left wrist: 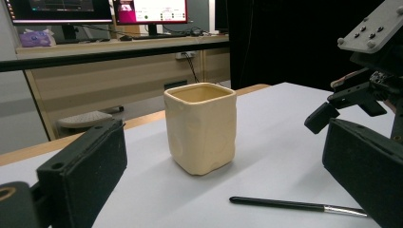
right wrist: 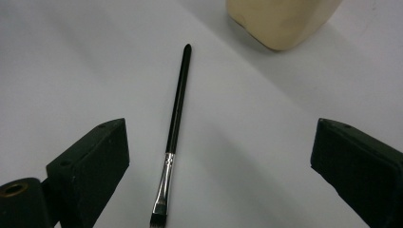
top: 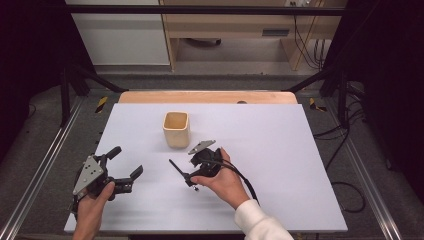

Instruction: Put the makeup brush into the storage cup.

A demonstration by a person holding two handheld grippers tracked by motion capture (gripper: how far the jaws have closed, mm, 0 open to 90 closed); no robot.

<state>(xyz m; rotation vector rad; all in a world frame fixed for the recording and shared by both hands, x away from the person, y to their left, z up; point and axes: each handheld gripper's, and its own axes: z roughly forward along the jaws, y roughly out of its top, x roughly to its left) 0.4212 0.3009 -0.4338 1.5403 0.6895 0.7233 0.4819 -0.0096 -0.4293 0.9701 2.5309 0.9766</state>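
your right gripper (right wrist: 218, 156) hangs wide open over the paintbrush (right wrist: 174, 135), which lies flat on the white table (top: 280, 150) near the cream cup (top: 176, 129). your left gripper (top: 126, 164) is wide open too, empty.

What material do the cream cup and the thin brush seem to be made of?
The cream cup looks like glazed ceramic, possibly plastic: thick rounded rim, soft sheen, slightly dented walls. The brush has a glossy black handle, lacquered wood or plastic, I cannot tell which. A bright silver ferrule, likely metal, holds short dark bristles.
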